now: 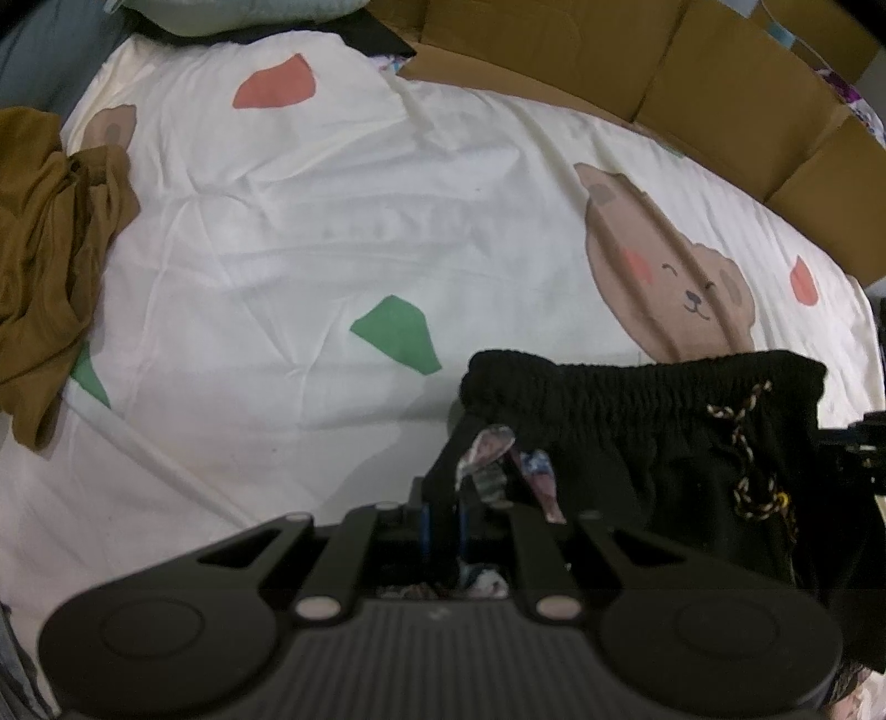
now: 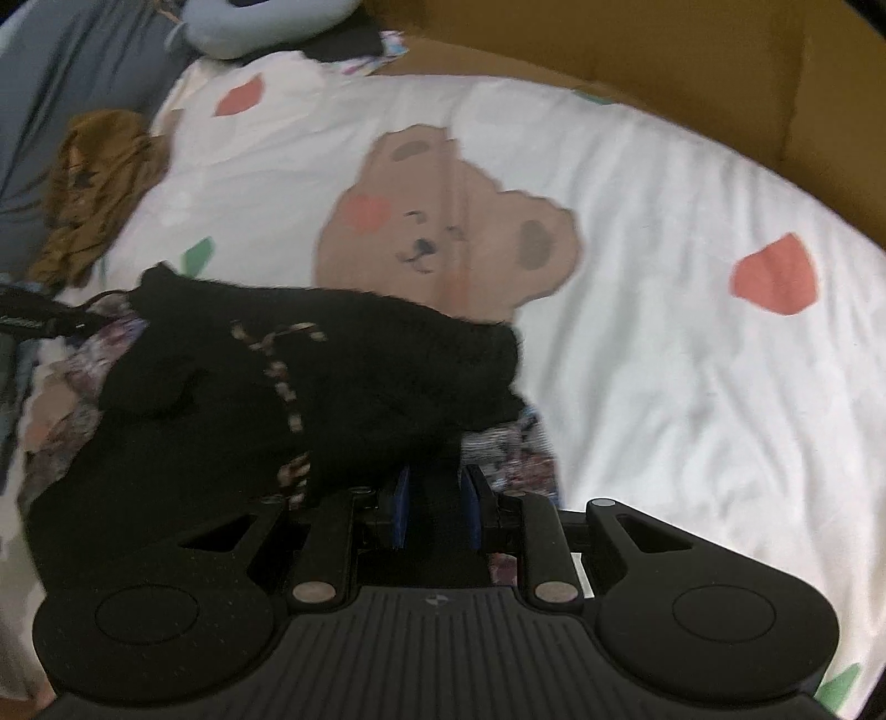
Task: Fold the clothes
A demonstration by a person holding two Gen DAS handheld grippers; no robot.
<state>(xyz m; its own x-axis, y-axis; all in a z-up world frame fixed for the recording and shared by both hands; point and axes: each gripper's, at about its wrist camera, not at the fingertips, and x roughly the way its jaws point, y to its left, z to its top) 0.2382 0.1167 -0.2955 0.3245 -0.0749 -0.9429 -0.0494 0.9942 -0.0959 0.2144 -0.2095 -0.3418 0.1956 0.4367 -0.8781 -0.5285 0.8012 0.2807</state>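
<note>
Black shorts (image 1: 637,432) with a gathered waistband and a speckled drawstring (image 1: 742,443) hang between my two grippers above the bed. My left gripper (image 1: 443,526) is shut on the fabric at the waistband's left end. At the other end, the right gripper (image 2: 436,509) is shut on black cloth of the shorts (image 2: 332,376) pinched between its blue pads (image 2: 401,509). Each gripper shows at the edge of the other's view, the right gripper (image 1: 864,443) on the right side and the left gripper (image 2: 33,321) on the left. The shorts' legs are hidden below.
The white bedsheet (image 1: 277,221) with bear prints spreads ahead. A crumpled brown garment (image 1: 50,249) lies at its left edge. Floral cloth (image 2: 83,376) lies under the shorts. An open cardboard box (image 1: 664,72) borders the far right, and a pale pillow (image 2: 266,22) lies at the head.
</note>
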